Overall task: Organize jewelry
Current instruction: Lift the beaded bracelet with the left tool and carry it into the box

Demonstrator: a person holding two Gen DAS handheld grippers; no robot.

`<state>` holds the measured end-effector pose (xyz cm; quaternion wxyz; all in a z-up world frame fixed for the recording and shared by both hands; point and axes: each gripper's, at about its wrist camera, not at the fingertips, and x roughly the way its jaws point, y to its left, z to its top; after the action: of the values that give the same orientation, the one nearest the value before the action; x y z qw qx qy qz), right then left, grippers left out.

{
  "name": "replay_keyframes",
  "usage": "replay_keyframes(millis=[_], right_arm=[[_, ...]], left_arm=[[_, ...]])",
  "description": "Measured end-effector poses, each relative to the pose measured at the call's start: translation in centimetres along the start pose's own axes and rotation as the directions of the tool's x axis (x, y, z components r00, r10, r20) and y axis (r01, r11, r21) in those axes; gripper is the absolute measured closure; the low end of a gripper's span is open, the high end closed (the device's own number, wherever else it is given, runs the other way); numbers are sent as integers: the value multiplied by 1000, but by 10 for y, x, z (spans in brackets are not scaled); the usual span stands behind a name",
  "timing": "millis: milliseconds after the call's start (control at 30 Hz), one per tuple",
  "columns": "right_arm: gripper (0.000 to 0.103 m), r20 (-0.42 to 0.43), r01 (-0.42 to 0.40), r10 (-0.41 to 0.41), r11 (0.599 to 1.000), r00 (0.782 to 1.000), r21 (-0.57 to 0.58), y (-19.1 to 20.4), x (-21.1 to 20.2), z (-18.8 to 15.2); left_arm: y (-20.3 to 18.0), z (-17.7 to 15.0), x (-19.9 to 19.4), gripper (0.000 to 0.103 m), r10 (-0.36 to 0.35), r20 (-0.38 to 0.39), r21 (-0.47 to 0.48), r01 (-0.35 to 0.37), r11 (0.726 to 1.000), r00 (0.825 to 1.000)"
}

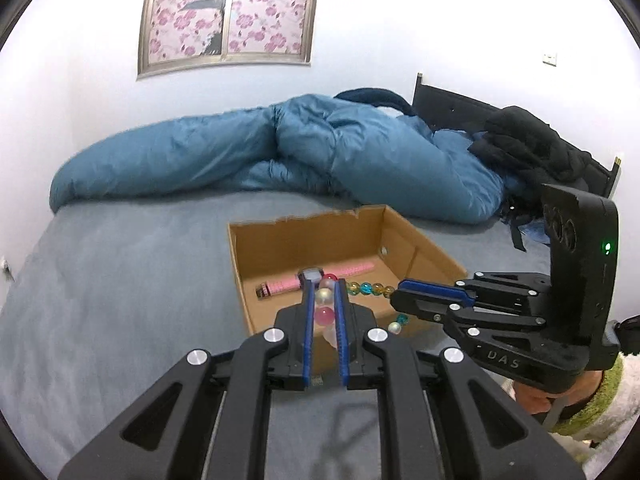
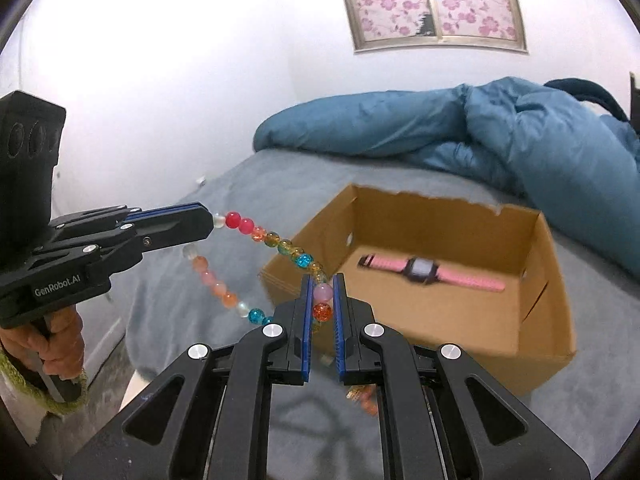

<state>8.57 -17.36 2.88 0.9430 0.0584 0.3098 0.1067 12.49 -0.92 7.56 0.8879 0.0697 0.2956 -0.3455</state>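
Cardboard box (image 2: 532, 316) holds pink watch (image 2: 424, 272) | both grippers (image 1: 324, 292) (image 2: 322, 296) clamp bead bracelet (image 2: 280, 240) | blue duvet (image 1: 240, 152) behind

Bedroom setting

White walls (image 1: 400, 20); framed window (image 1: 228, 16) with pink floral covering, top centre; grey bed sheet (image 1: 120, 272) across the lower frame; crumpled blue duvet (image 1: 280, 148) mid-frame; dark headboard (image 1: 452, 104) at right; even light

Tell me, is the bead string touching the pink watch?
Apart. The right wrist view shows the bead string held up between both grippers, while the watch lies inside the box.
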Motion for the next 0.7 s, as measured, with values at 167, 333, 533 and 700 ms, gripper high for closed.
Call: replay_keyframes(millis=[167,333,533,700], right_arm=[[95,-43,24,-22,999,999,45,-27,27,28],[95,-191,14,10,992,982,124,-56,83,33],[95,-367,-7,86,977,926,212,-73,137,21],[95,-447,5,97,975,889,222,-75,157,8]], left_arm=[[9,28,44,94,19,-32,36,-18,999,999],[21,32,105,94,41,-155,73,-30,997,987],[27,15,156,94,67,-289,134,-29,991,955],[29,-2,175,93,88,-355,154,-35,987,931]])
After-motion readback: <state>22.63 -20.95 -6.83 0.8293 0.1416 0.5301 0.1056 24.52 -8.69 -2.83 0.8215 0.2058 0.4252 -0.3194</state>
